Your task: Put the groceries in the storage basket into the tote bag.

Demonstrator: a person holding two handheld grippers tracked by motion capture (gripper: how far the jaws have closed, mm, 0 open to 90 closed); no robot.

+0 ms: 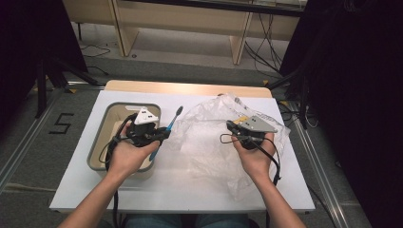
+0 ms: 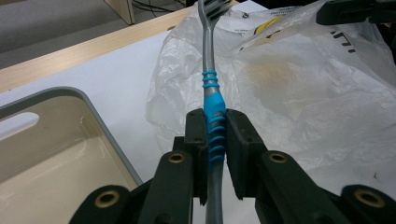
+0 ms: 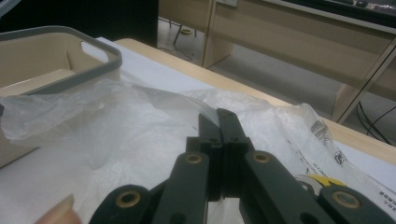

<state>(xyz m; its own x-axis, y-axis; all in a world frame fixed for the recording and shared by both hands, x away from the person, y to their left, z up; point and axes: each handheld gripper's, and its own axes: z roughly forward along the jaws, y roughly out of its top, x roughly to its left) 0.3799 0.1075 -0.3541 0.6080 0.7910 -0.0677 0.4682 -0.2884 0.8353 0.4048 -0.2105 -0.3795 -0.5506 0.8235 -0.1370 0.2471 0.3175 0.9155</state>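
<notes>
Between the left gripper's (image 2: pixel 215 135) jaws a blue-grey toothbrush (image 2: pixel 211 88) sits clamped, bristles pointing away; rightward, the right gripper (image 3: pixel 218 122) pinches the clear plastic bag (image 3: pixel 140 135).

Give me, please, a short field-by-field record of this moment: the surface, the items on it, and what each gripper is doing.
surface: white table with a wooden edge at the far side
bin: beige bin with grey rim, at the table's left
bag: clear crumpled plastic bag, right of the bin
toothbrush: blue and grey toothbrush, bristle end pointing away, toward the bag
left gripper: left gripper clamped on the toothbrush handle, at the bin's right edge
right gripper: right gripper over the bag, jaws together; whether they pinch the plastic is unclear
</notes>
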